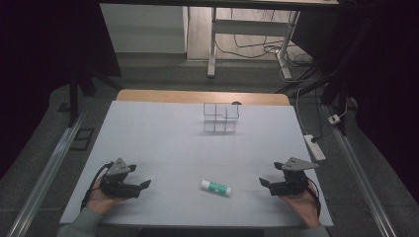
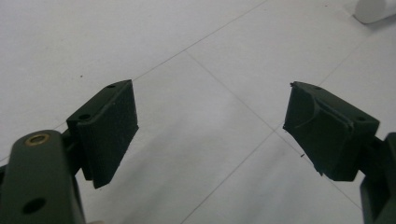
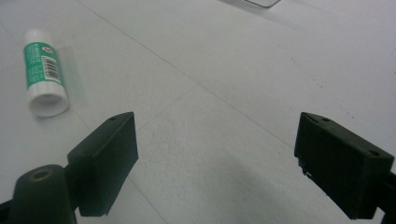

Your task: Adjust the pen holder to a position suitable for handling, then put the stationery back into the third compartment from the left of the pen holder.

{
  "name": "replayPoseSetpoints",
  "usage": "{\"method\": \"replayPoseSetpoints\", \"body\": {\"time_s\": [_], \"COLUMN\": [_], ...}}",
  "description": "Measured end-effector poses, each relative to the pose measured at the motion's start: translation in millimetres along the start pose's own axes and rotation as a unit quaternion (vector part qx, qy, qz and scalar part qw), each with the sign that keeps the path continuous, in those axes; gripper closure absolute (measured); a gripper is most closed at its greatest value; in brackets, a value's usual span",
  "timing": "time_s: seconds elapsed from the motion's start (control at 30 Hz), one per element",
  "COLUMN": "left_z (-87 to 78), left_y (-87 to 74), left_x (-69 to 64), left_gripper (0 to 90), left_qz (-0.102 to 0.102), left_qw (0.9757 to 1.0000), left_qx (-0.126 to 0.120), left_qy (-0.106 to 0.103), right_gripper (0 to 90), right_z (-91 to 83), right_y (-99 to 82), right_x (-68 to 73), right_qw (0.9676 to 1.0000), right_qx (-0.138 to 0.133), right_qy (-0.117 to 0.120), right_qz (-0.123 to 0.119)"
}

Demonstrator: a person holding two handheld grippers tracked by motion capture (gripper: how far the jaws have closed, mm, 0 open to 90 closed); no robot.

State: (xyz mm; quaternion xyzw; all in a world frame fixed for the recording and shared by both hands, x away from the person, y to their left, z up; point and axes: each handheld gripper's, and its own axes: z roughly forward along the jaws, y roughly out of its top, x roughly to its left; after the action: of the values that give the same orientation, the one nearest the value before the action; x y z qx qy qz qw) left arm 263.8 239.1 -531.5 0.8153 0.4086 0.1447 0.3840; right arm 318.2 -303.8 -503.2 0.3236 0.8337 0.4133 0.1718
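Note:
A green and white glue stick [image 1: 216, 187] lies on its side near the front middle of the white table [image 1: 168, 143]. My left gripper [image 1: 146, 184] rests low at the front left, pointing toward the stick, jaws open with nothing between them. My right gripper [image 1: 262, 182] rests at the front right, pointing left at the stick, also open and holding nothing. In the right gripper view the glue stick [image 3: 43, 72] lies at the upper left, beyond the left jaw. The left gripper [image 2: 210, 126] looks onto bare table, with a white end of the stick [image 2: 373, 10] at the top right corner.
A clear compartmented box [image 1: 222, 117] stands toward the far middle of the table; its corner [image 3: 261, 2] peeks in at the top of the right gripper view. Beyond the table are table legs [image 1: 212, 44], cables and a power strip [image 1: 314, 146] on the floor at the right.

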Motion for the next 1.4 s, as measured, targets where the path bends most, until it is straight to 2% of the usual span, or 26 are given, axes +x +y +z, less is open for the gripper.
{"method": "replayPoseSetpoints", "body": {"time_s": [0.23,0.83,1.13,1.4], "left_z": [-0.7,-2.0,-2.4,-4.2], "left_y": [0.3,0.4,0.2,-1.0], "left_x": [3.5,-2.3,-2.6,-1.8], "left_gripper": [17.6,17.7,17.7,17.7], "left_qz": [-0.003,0.008,0.007,0.005], "left_qw": [1.0,1.0,1.0,1.0], "left_qx": [-0.006,-0.003,-0.003,-0.005], "left_qy": [-0.004,-0.004,-0.003,0.0], "right_gripper": [14.5,15.0,15.5,16.8], "right_z": [-0.1,0.6,1.1,3.3], "right_y": [-0.5,0.0,0.3,8.2], "right_x": [-1.2,2.3,2.4,6.0], "right_qw": [1.0,1.0,1.0,0.9998], "right_qx": [-0.002,0.002,0.004,-0.002], "right_qy": [0.003,0.003,0.003,0.018], "right_qz": [0.005,-0.003,-0.006,-0.007]}}
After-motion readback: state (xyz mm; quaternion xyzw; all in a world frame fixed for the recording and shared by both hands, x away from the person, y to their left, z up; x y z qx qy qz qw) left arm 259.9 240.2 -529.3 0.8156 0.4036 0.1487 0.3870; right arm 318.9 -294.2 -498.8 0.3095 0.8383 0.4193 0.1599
